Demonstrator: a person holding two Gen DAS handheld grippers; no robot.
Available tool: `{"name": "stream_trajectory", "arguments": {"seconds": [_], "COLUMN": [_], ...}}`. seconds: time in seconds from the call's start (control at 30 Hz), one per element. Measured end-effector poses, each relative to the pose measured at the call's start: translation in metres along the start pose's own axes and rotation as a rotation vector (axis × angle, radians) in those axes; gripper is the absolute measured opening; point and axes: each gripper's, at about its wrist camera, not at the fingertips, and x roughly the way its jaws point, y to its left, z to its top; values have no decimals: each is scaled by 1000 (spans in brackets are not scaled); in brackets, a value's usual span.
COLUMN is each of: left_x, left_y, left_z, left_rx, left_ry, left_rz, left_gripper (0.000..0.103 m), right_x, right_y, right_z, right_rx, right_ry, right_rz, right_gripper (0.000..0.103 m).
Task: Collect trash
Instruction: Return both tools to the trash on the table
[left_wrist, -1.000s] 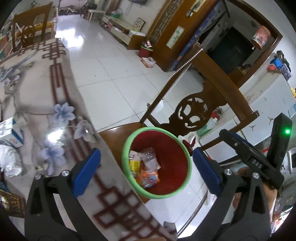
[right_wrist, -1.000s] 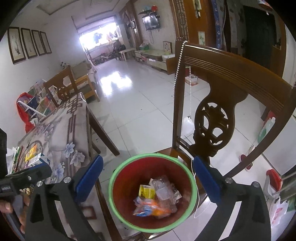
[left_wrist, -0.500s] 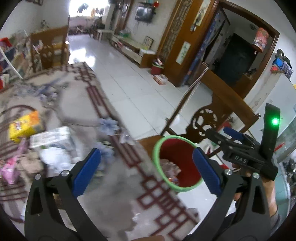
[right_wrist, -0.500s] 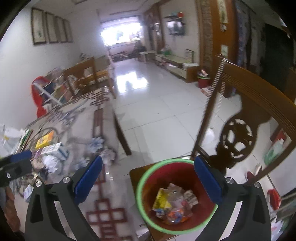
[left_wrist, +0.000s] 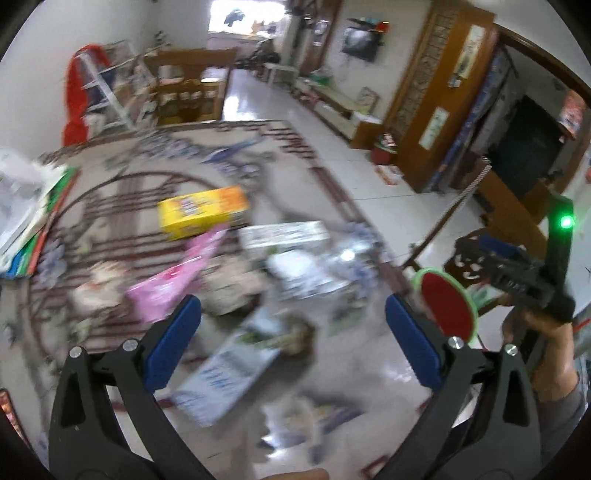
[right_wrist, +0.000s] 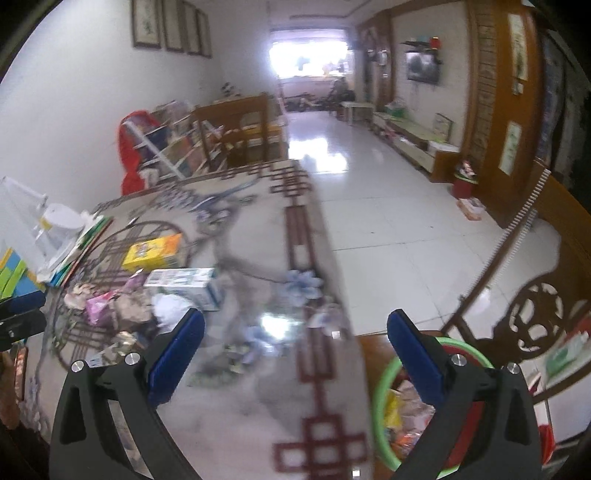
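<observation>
Trash lies on the patterned table (left_wrist: 122, 192): a yellow box (left_wrist: 203, 216), a pink wrapper (left_wrist: 173, 277), a white carton (left_wrist: 284, 234), crumpled paper (left_wrist: 295, 266) and a flat white-blue box (left_wrist: 221, 380). My left gripper (left_wrist: 293, 343) is open and empty above this pile. My right gripper (right_wrist: 295, 358) is open and empty over the table's right edge. The red bin with a green rim (right_wrist: 391, 398) holds wrappers and sits on a chair, at right in the left wrist view (left_wrist: 447, 310). The yellow box (right_wrist: 153, 253) and carton (right_wrist: 184, 282) also show in the right wrist view.
A carved wooden chair (right_wrist: 535, 306) stands behind the bin. Books and folders (left_wrist: 33, 221) lie at the table's left edge. A white container (right_wrist: 59, 221) stands at far left. Tiled floor (right_wrist: 388, 229) lies right of the table. Both views are motion-blurred.
Both grippers swung left, away from the bin and toward the trash on the table. The bin moved to the right edge of both views. Both stayed open.
</observation>
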Motion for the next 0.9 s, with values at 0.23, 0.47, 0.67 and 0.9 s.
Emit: {"name": "stream_trajectory", "arguments": {"seconds": [0.23,0.47,0.67,0.9], "left_x": [-13,-16,-5,17], "left_y": [67,111,137,160], "left_z": [-20,-29,-35,-25], "left_rx": [-72,-142,-176,-232], "left_ry": [16,3,16,45], "left_rz": [63,95,128,132], "left_gripper": [97,97,97,97], "right_x": [27,51,66,84], "right_y": [61,103,118,122], "right_z": [3,-4,-10,-14], "right_rx": [-93,-163,-189,-196], "right_ry": [43,85,117,151], "right_rz": [64,89,91,81], "right_gripper": [96,96,96,96]}}
